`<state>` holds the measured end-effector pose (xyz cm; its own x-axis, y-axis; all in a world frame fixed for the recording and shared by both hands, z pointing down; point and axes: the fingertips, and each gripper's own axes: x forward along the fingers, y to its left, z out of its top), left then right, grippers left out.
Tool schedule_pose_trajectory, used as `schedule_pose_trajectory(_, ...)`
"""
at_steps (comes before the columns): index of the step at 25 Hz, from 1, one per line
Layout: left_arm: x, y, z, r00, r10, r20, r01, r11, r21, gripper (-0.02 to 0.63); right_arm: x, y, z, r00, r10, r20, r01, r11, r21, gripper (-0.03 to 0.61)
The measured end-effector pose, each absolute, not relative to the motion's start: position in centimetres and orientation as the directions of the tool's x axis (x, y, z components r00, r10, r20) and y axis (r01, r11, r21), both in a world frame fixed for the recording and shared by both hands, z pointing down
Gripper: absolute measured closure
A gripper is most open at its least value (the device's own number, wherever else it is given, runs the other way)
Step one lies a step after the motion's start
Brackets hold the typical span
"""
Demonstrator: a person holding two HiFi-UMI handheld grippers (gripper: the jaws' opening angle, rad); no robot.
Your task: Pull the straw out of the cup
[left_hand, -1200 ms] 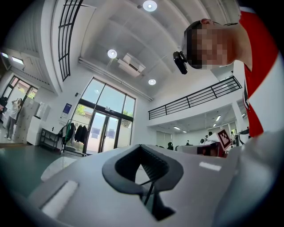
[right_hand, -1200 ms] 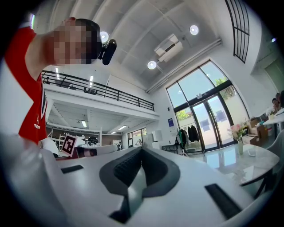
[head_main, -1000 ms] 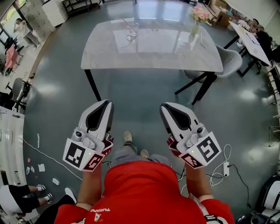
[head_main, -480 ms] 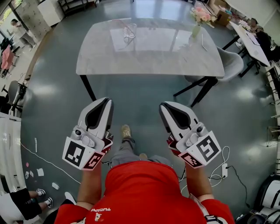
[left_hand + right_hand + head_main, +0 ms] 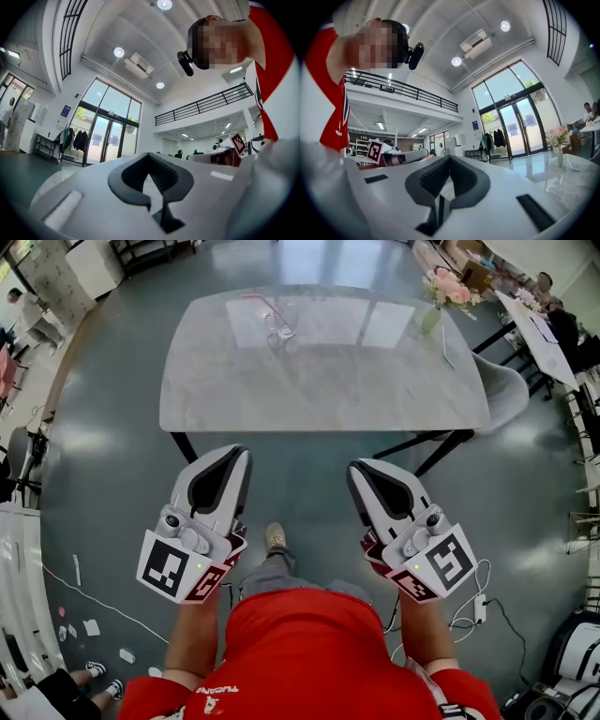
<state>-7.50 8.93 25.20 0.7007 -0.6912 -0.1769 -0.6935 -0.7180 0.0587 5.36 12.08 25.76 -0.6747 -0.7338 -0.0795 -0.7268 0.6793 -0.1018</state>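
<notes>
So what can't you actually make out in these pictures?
Cup, head view: far off, tiny, clear glass; contents unreadable.
Straw, head view: only a thin pink line; how deep it sits is unclear.
Both gripper views: no cup or straw shows; the left gripper and right gripper fill the lower picture with their own shells.
Legs, head view: mostly covered by the red shirt.

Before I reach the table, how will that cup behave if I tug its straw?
The cup looks clear, possibly fragile glass, and light enough to slide or tip on the glossy table. Its pink straw looks thin, likely bendy.
</notes>
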Motion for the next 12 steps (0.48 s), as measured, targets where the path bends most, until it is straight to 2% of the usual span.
schedule_pose_trajectory(12,-11.9,-2.3,26.1,0.736,-0.656,-0.166,-0.656,-0.752,0.061,0.609,0.2,1.3,25.4,-0.644,-0.763,-0.061,-0.758,0.647,-0.088,0.578)
